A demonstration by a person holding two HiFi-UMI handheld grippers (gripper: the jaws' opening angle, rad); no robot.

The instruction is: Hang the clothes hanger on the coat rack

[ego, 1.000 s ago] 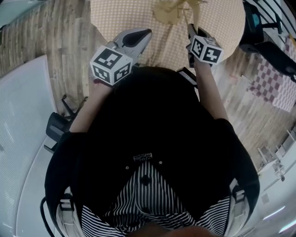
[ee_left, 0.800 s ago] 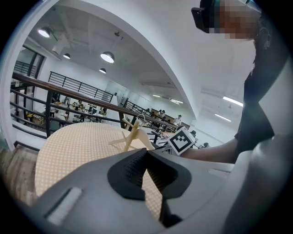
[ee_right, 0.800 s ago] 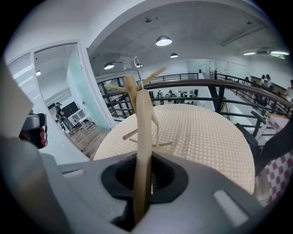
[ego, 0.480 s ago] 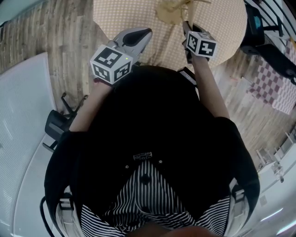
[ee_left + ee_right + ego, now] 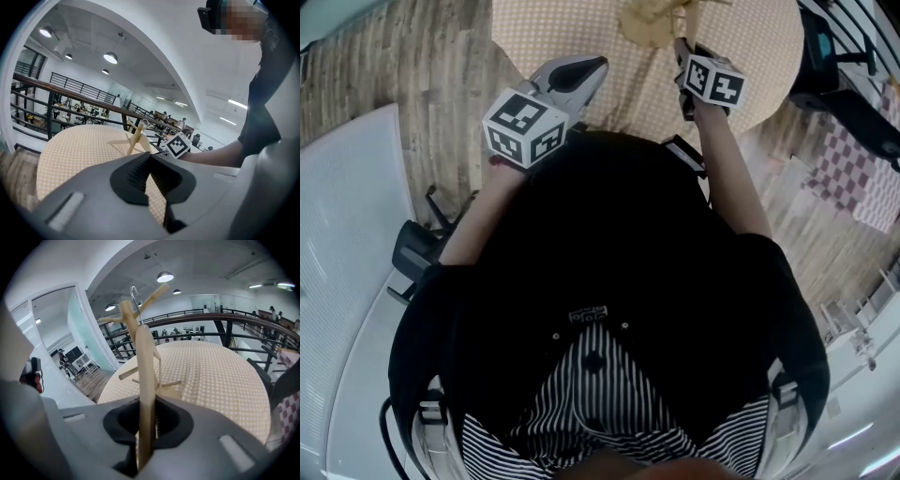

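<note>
1. Hanger (image 5: 145, 394) of pale wood stands up on its edge between the jaws of the right gripper (image 5: 147, 420).
2. Its thin metal hook (image 5: 134, 298) pokes up at the top, right by the top of the coat rack (image 5: 125, 315). I cannot tell if the hook rests on a peg.
3. The right gripper's jaws have just opened a tiny bit, but the hanger sits tight between them and the pads press on its sides.
4. The coat rack is a small wooden tree with pegs that stick out. It stands on the round table (image 5: 215, 376), far from the person.
5. The table has a tan cloth with little dots all over it.
6. In the head view, the right gripper (image 5: 682, 52) reaches over the table toward the coat rack (image 5: 652, 17).
7. The left gripper (image 5: 149, 171) is held back, near the table's edge. Its jaws are pressed together, with nothing between them.
8. A dark railing (image 5: 211, 317) runs behind the table, and the floor (image 5: 422, 56) is wood.
</note>
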